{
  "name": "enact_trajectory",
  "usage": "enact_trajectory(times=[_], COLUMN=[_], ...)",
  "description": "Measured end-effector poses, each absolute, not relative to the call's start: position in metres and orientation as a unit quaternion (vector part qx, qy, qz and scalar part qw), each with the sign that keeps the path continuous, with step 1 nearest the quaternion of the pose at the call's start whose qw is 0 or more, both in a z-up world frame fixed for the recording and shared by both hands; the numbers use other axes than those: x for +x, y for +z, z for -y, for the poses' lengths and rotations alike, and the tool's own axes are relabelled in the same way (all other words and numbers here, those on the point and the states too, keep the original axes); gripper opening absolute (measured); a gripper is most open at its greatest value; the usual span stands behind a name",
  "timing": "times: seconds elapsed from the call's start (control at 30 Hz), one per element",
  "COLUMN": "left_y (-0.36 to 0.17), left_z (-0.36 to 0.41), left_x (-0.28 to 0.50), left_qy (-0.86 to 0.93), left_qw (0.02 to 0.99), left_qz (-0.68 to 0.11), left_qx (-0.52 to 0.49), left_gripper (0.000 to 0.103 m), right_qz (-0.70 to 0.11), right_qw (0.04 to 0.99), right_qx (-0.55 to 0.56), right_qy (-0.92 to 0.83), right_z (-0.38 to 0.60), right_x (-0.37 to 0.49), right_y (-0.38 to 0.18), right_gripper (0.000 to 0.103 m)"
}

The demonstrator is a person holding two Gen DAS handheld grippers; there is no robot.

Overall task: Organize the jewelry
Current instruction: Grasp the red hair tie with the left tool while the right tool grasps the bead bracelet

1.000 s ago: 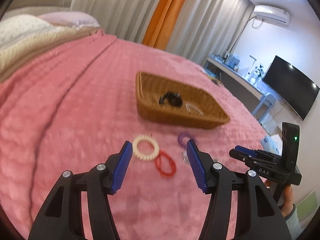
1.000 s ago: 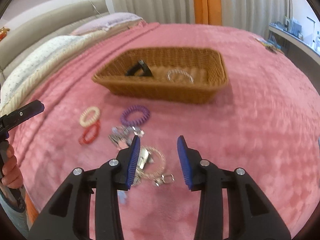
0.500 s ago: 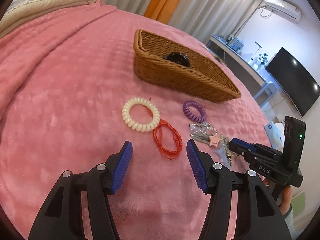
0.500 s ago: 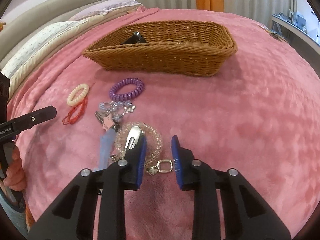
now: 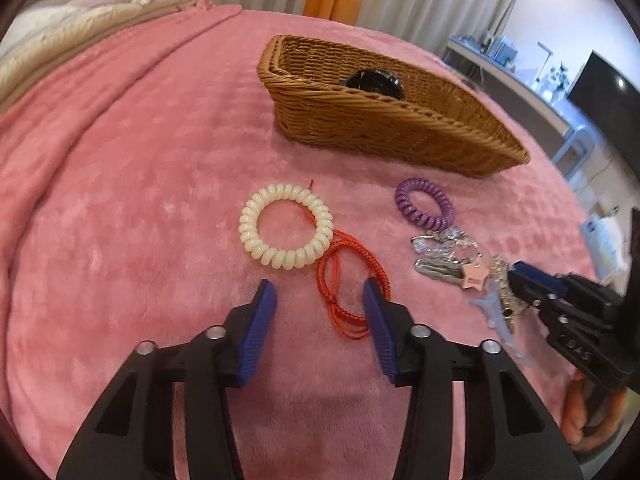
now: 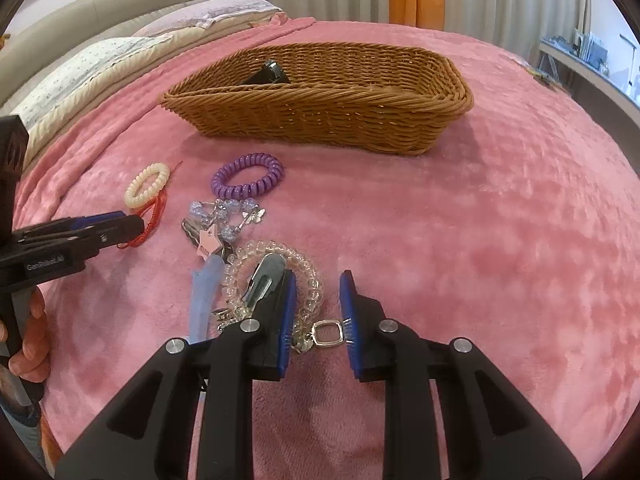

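Lying between left tool (image 5: 320, 294) pads — red cord loops (image 5: 348, 280).

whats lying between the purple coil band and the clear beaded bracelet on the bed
A cluster of keys and charms with a pink star tag lies between the purple coil band and the clear beaded bracelet, clearest in the right wrist view.

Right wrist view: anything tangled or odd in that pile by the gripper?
Yes. The clear bead bracelet, a silver clip, the star keychain and a light blue piece lie overlapped in one heap, so pulling one may drag others.
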State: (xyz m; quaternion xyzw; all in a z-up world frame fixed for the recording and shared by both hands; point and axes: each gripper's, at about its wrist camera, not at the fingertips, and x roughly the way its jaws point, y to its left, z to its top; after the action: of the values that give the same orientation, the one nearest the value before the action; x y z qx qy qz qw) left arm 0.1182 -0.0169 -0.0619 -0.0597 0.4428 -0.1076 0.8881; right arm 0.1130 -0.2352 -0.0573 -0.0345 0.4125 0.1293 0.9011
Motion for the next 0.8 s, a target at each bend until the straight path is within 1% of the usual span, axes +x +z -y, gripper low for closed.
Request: enact_trajectory(times=[0.07, 0.13, 0.17, 0.23, 0.3, 0.33, 0.4, 0.67, 0.8], left_y=[-0.061, -0.061, -0.061, -0.060, -0.060, -0.060, -0.060, -0.059, -0.053], left_z=[0.020, 0.022, 0.023, 0.026, 0.028, 0.028, 0.027, 0.024, 0.023], left_x=[0.118, 0.117, 0.116, 0.114, 0.113, 0.112, 0.111, 0.103, 0.095], left_qy=[-0.105, -0.105, -0.106, -0.112, -0.118, -0.120, -0.126, -0.153, -0.168], left_qw=[0.890, 0.892, 0.893, 0.895, 0.896, 0.897, 0.898, 0.900, 0.907], left_qz=[-0.440, -0.438, -0.435, -0.430, -0.427, -0.426, -0.421, -0.405, -0.384], left_qx=[-0.047, -0.039, -0.033, -0.025, -0.021, -0.022, -0.027, -0.048, -0.052], left_gripper=[0.036, 0.031, 0.028, 0.020, 0.009, 0.006, 0.004, 0.003, 0.003], right_qz=[-0.408, -0.405, -0.403, -0.400, -0.396, -0.393, -0.390, -0.371, -0.359], right_qw=[0.903, 0.904, 0.905, 0.906, 0.908, 0.909, 0.910, 0.919, 0.924], right_qx=[-0.045, -0.054, -0.058, -0.069, -0.074, -0.075, -0.073, -0.060, -0.038], right_qy=[0.123, 0.122, 0.123, 0.119, 0.117, 0.116, 0.116, 0.122, 0.130], right_z=[0.233, 0.229, 0.229, 0.225, 0.224, 0.223, 0.224, 0.228, 0.236], right_x=[0.112, 0.111, 0.110, 0.109, 0.107, 0.107, 0.106, 0.099, 0.096], right_y=[-0.057, -0.058, -0.058, -0.058, -0.058, -0.057, -0.057, -0.049, -0.043], right_gripper=[0.019, 0.014, 0.010, 0.009, 0.008, 0.008, 0.008, 0.008, 0.008])
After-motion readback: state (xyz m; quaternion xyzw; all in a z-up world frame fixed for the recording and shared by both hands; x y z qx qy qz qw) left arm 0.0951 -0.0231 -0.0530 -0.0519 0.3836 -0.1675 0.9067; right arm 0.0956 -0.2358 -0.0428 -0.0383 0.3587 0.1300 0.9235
